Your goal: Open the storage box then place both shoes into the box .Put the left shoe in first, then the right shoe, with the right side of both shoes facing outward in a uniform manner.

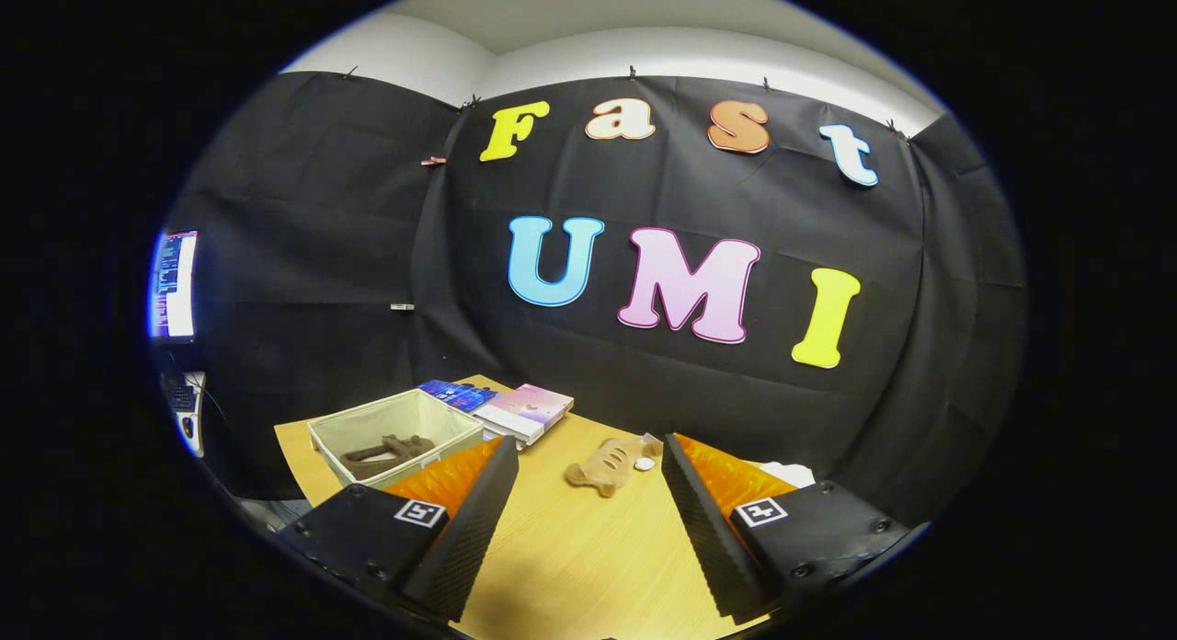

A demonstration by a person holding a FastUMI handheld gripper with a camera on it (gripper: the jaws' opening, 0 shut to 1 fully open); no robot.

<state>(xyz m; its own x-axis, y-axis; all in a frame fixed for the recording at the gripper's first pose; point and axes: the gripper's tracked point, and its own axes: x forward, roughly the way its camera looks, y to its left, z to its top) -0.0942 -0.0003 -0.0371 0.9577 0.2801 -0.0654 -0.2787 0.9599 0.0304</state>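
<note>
Wide apart and empty, the claw (588, 493) hangs over the tabletop (570, 557). One tan shoe (607, 463) lies just ahead between its fingers. Beyond the left finger, the open box (397, 438) holds a brown shoe (386, 454), with books (524, 410) behind.

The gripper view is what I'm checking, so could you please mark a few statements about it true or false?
1. The claw is open, with nothing between its fingers. True.
2. One brown shoe already lies inside the storage box. True.
3. The tan shoe is clamped between the fingers. False: it lies on the wooden table, just ahead of the open fingers.
4. The box has a lid closed over it. False: its top is open.
5. The books lie inside the box. False: they lie on the table beside it.
</note>
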